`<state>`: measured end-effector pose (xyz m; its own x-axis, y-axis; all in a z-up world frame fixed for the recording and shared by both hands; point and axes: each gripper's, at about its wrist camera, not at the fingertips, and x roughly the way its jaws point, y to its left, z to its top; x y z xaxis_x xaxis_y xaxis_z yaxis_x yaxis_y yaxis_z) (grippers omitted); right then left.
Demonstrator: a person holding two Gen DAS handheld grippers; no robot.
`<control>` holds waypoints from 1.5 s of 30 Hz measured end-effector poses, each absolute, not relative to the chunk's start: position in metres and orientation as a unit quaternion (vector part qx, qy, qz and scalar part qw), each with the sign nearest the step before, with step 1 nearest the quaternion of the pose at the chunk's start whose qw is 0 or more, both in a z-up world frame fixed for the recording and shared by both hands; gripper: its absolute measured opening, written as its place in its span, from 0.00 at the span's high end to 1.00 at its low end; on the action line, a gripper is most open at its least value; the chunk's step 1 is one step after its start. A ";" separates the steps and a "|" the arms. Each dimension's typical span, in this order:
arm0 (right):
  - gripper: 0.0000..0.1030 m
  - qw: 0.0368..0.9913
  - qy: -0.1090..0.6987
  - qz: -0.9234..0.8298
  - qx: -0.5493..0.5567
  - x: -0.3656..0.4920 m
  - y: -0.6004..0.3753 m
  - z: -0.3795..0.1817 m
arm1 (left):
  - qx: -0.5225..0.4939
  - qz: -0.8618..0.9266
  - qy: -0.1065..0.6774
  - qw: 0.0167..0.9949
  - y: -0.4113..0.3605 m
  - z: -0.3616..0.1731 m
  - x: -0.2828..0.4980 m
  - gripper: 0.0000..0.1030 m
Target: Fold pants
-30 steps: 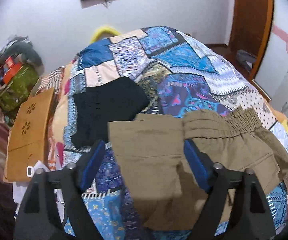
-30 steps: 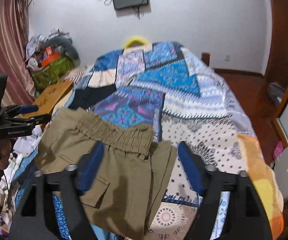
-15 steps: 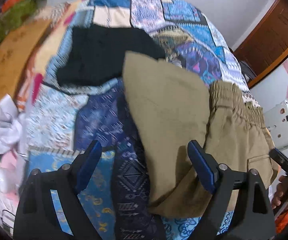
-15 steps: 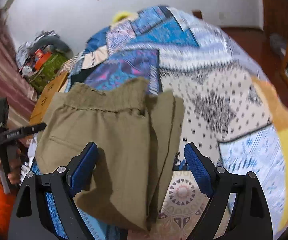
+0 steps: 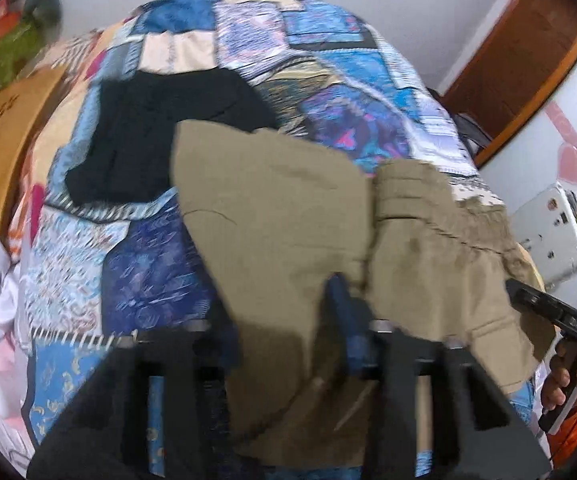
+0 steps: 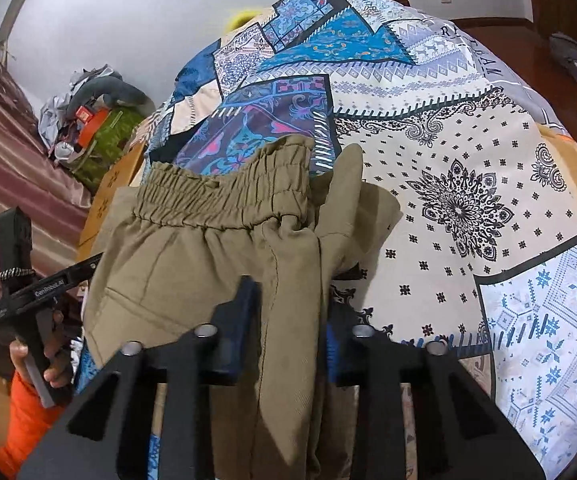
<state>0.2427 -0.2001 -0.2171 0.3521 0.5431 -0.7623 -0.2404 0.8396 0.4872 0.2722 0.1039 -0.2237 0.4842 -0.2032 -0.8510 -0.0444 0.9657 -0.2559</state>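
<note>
Lying across the near part of a patchwork bedspread [image 6: 468, 168], the khaki pants [image 6: 208, 264] occupy the lower centre of both wrist views, with the gathered elastic waistband [image 6: 224, 196] toward the far side in the right view and 1 folded leg panel spread flat toward the left in the left view. Both tools are 2-finger tongs with blue pads. The left gripper [image 5: 288, 336] has its jaws closing, and a bunched layer of khaki cloth sits between the 2 pads; the left view is motion-blurred, so whether the pads press firmly on the cloth cannot be told with certainty, though the fabric puckers at the right pad. The right gripper [image 6: 288, 320] also has its jaws closing, narrowed to a small gap, with a vertical fold of the pants gathered between the pads and rising in a ridge just beyond them. A folded black garment [image 5: 160, 136] lies on the bedspread beyond the khaki leg, its near edge overlapped by it. A wooden panel [image 5: 0, 148] stands beside the bed at the left edge. In the right view, a hand [image 6: 44, 356] with an orange sleeve grips the handle of the other tool at lower left.
</note>
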 end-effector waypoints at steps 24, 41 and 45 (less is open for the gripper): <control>0.91 0.871 0.388 0.299 0.015 0.295 -0.104 -0.105 | -0.069 -0.005 0.409 0.910 0.148 -0.139 0.286 0.99; 0.90 0.835 0.498 0.229 0.044 0.320 -0.159 -0.211 | -0.204 -0.011 0.529 0.824 0.186 -0.255 0.330 0.35; 0.89 0.836 0.495 0.229 0.051 0.316 -0.162 -0.217 | -0.211 -0.053 0.535 0.817 0.169 -0.259 0.345 0.35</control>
